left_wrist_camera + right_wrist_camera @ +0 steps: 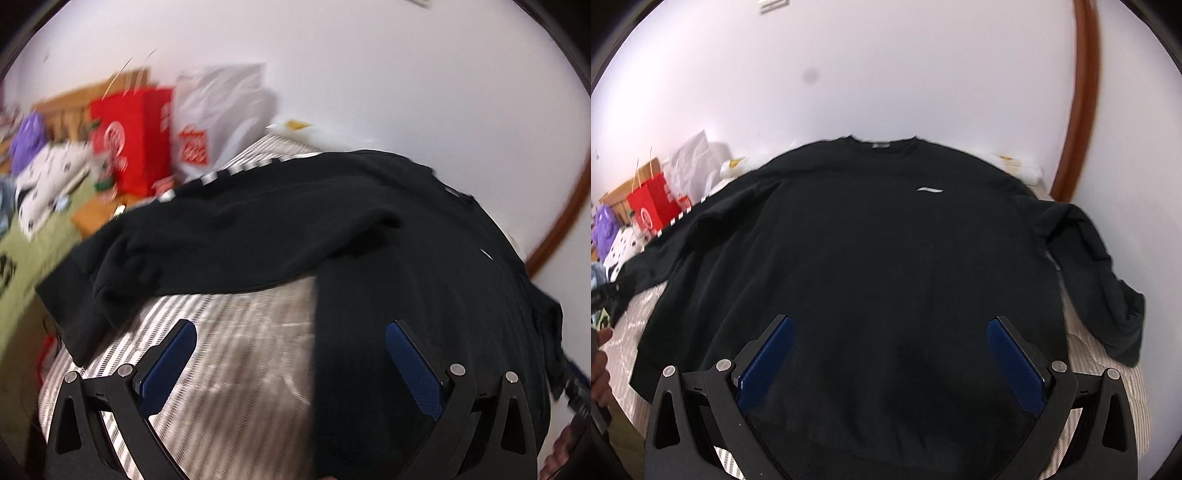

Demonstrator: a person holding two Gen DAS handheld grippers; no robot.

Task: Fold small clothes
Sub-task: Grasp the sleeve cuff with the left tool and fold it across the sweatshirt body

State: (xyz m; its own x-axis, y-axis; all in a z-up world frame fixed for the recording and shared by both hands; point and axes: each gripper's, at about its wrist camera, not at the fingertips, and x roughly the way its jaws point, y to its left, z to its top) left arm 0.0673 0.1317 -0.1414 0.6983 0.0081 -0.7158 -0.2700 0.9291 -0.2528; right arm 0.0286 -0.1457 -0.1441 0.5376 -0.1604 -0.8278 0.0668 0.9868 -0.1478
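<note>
Bedding with thin stripes (236,369) lies under everything, a soft flat place for folding. One black sweatshirt (871,251) is spread flat on it, front up, neck at the far side by the wall, so its shape is easy to see. It has two sleeves: one (207,236) lies out sideways, the other (1097,266) is bunched up. Two grippers hang above the near hem, the right gripper (890,354) and the left gripper (291,362). Both have their fingers wide apart and hold nothing, probably ready to pinch cloth. One small white logo (930,190) sits on the chest.
</note>
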